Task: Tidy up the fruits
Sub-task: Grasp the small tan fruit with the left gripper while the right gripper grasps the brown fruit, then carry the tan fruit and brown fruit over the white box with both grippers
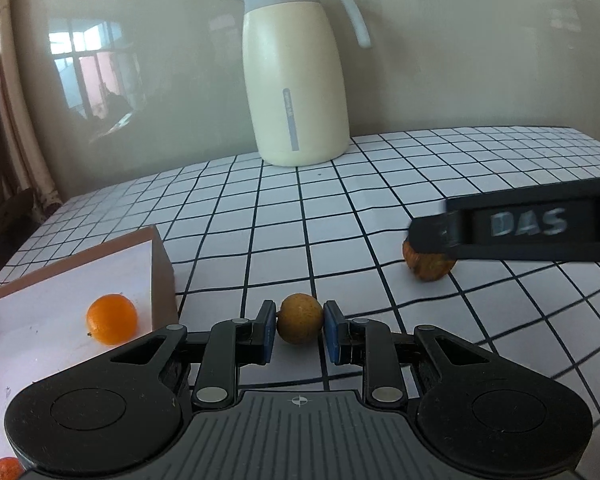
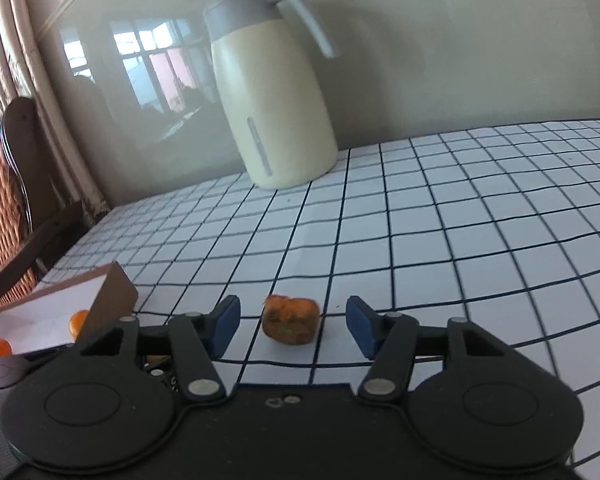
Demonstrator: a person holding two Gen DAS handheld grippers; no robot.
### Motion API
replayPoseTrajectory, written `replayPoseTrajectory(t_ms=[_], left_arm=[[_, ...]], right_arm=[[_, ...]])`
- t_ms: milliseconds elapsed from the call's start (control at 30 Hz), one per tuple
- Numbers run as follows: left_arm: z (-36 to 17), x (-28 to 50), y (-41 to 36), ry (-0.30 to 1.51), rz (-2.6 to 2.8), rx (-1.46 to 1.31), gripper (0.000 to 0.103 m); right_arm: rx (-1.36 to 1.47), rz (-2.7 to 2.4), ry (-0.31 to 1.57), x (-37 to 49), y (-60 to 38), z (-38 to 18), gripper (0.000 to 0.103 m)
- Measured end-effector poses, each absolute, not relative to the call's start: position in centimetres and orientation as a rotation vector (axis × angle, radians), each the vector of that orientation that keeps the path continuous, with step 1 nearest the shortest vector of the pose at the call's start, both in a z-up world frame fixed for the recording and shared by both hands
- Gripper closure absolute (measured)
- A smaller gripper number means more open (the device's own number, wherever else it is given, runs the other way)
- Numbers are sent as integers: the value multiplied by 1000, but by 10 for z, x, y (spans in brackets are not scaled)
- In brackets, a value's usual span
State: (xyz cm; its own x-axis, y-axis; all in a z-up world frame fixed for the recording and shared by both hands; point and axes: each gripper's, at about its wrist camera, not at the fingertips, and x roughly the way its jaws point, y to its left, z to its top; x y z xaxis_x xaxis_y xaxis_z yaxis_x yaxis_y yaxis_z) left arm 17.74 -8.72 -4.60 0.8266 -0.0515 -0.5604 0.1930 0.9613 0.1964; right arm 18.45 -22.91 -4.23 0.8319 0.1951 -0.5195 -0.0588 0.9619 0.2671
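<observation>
My left tongs [image 1: 299,326] point forward and slightly down, their blue pads clamped on both sides of a small round brownish fruit [image 1: 299,319]. My right tongs [image 2: 293,326] angle down the same way, jaws apart, with a clear gap between each pad and the squat orange fruit [image 2: 291,320] sitting between them.

Glossy wall [image 1: 140,60], smooth matt jug [image 1: 296,80] — cardboard box [image 1: 162,264]

I see a cream thermal jug [image 1: 296,80] with a grey lid standing upright at the back of the grid-patterned counter [image 1: 380,200], close to the glossy wall [image 1: 140,60]; a wicker chair [image 2: 0,208] sits far left.
</observation>
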Motion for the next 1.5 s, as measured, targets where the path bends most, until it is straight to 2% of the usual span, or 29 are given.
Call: replayPoseTrajectory(t_ms=[167, 233, 400, 700, 1000, 1500], left_arm=[[-47, 172, -87, 569, -137, 280, 77], [-48, 172, -87, 567, -137, 282, 77], [-48, 171, -87, 566, -137, 282, 77], [-48, 170, -87, 567, -129, 272, 77], [-45, 169, -80, 624, -190, 101, 77], [-12, 99, -85, 515, -270, 124, 77]], right_arm=[[241, 115, 599, 195, -220, -49, 57], [247, 102, 605, 198, -218, -51, 65], [228, 85, 607, 200, -216, -52, 76], [201, 74, 584, 179, -227, -49, 77], [224, 92, 564, 151, -249, -38, 77], [172, 152, 513, 91, -243, -19, 77]])
